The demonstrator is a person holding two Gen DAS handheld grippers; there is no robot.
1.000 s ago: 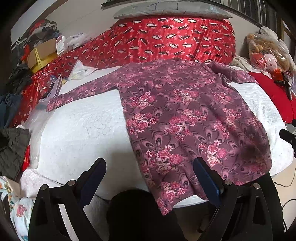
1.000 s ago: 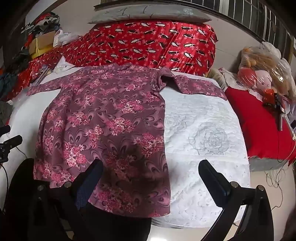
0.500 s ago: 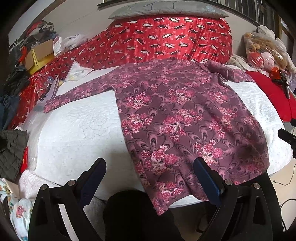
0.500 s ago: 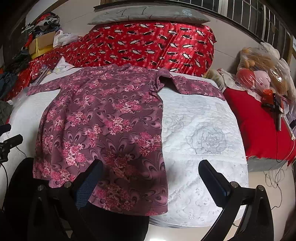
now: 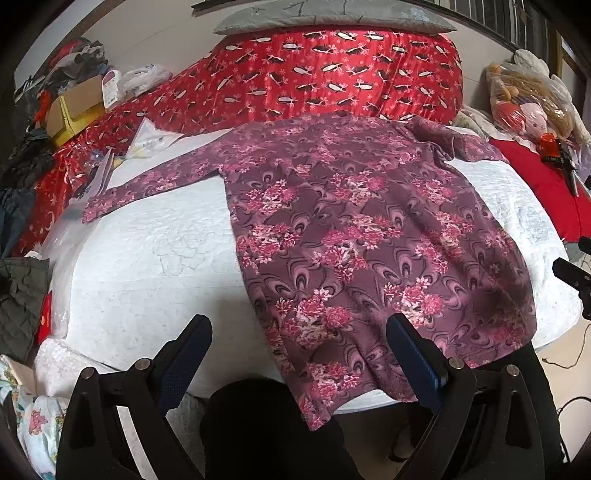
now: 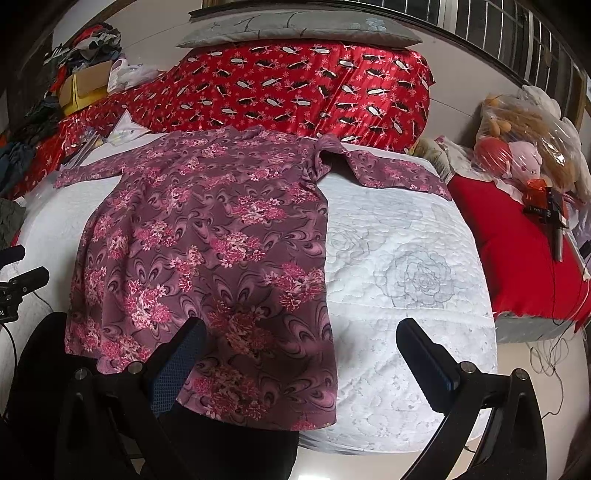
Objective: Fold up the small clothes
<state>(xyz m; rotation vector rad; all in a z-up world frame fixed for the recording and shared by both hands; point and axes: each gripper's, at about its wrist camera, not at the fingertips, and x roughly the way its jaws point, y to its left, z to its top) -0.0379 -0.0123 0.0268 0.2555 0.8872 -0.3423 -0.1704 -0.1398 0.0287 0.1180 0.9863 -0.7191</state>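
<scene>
A mauve long-sleeved top with pink flowers (image 5: 351,236) lies spread flat on the white quilted bed (image 5: 147,266), sleeves stretched out to both sides, hem hanging over the near edge. It also shows in the right wrist view (image 6: 207,251). My left gripper (image 5: 299,354) is open and empty, held above the hem's left corner. My right gripper (image 6: 301,354) is open and empty, above the hem's right corner. Neither touches the cloth.
A red patterned quilt (image 5: 332,81) with a grey pillow (image 5: 332,18) is piled at the bed's far end. Boxes and clothes (image 5: 70,107) lie at the far left. A red cushion (image 6: 524,243) and bagged plush toys (image 6: 524,147) lie at the right.
Both grippers have drifted slightly, so the top sits a little lower and more to the left in each view. The jaws stay open. The top has not moved on the bed.
</scene>
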